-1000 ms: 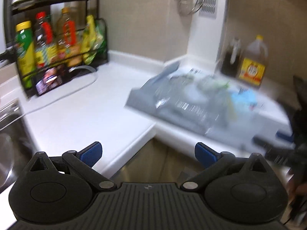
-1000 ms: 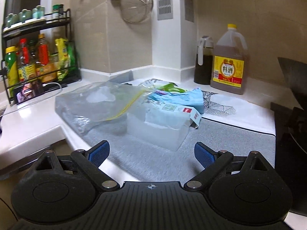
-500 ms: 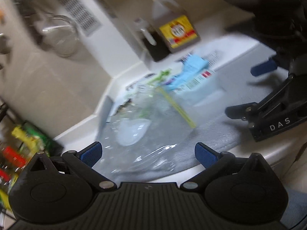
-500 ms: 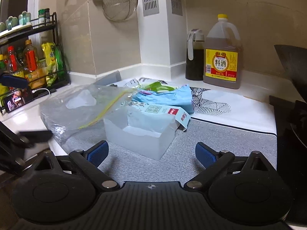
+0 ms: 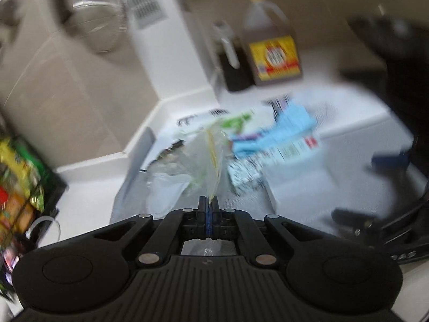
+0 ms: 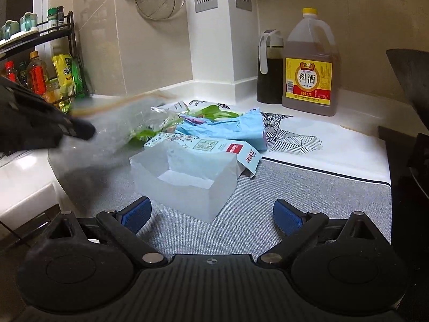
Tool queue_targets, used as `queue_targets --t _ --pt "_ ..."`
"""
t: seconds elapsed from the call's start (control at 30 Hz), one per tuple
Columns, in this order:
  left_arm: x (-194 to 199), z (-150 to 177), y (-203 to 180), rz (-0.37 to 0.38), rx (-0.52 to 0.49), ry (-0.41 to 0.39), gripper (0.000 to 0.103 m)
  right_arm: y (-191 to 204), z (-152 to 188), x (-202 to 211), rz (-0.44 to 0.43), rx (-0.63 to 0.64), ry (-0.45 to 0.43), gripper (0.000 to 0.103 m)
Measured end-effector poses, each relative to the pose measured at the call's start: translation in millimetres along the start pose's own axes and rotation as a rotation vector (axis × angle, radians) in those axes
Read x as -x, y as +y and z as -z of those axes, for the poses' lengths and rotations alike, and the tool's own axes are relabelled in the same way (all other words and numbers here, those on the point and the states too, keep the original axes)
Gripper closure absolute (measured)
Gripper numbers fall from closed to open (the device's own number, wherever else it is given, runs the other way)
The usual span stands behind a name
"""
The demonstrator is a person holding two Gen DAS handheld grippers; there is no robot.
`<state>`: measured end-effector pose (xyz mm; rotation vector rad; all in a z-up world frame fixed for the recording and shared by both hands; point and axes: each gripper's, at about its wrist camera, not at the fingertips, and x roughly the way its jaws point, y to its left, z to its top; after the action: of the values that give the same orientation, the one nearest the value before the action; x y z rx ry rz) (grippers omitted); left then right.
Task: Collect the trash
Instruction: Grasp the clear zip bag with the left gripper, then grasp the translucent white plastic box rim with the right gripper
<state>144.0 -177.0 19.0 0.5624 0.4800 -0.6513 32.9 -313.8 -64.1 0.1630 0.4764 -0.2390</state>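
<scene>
The left tongs (image 5: 209, 209) have just snapped closed on the rim of a clear zip bag (image 5: 187, 166), pinching it by its yellow seal at mid-frame; half a second earlier they stood wide apart. The right tongs (image 6: 211, 214) hang open at the bottom of their view, above the grey mat and short of an empty white carton (image 6: 185, 171). With the bag apparently secured on the counter (image 6: 335, 150), loading the wrappers looks next.
</scene>
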Motion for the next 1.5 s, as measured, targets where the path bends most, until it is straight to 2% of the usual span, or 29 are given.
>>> queue_targets --t 0.13,0.2,0.4,0.57,0.73,0.83,0.9,1.03,1.2,1.33,1.5 --pt "29 -2 35 -0.008 0.111 -0.069 0.103 3 -6 -3 -0.021 -0.008 -0.011 0.005" --pt "44 -3 47 -0.039 0.150 -0.104 0.103 6 -9 -7 -0.025 -0.016 -0.009 0.005" --pt "62 7 77 -0.083 0.241 -0.124 0.103 24 -17 -19 -0.040 -0.043 0.000 0.004" --pt "72 21 84 -0.091 0.286 -0.130 0.103 44 -20 -33 0.032 -0.085 -0.001 0.000" --pt "94 32 88 -0.090 0.325 -0.156 0.103 63 -21 -60 0.151 -0.017 0.046 0.000" --pt "106 35 93 -0.096 0.349 -0.174 0.103 59 -22 -70 0.146 -0.051 0.085 0.002" --pt "116 37 97 -0.100 0.367 -0.190 0.103 54 -21 -64 0.129 -0.081 0.040 0.003" --pt "139 42 104 -0.100 0.399 -0.228 0.103 53 -17 -42 0.149 -0.021 -0.041 0.003" --pt "166 52 104 -0.080 0.414 -0.262 0.103 44 -12 -3 0.111 -0.037 -0.089 0.003" --pt "176 60 94 -0.056 0.409 -0.254 0.103 46 -7 26 0.074 -0.020 -0.111 0.003" --pt "181 80 76 -0.031 0.401 -0.204 0.103 61 3 68 -0.036 0.029 -0.122 0.003"
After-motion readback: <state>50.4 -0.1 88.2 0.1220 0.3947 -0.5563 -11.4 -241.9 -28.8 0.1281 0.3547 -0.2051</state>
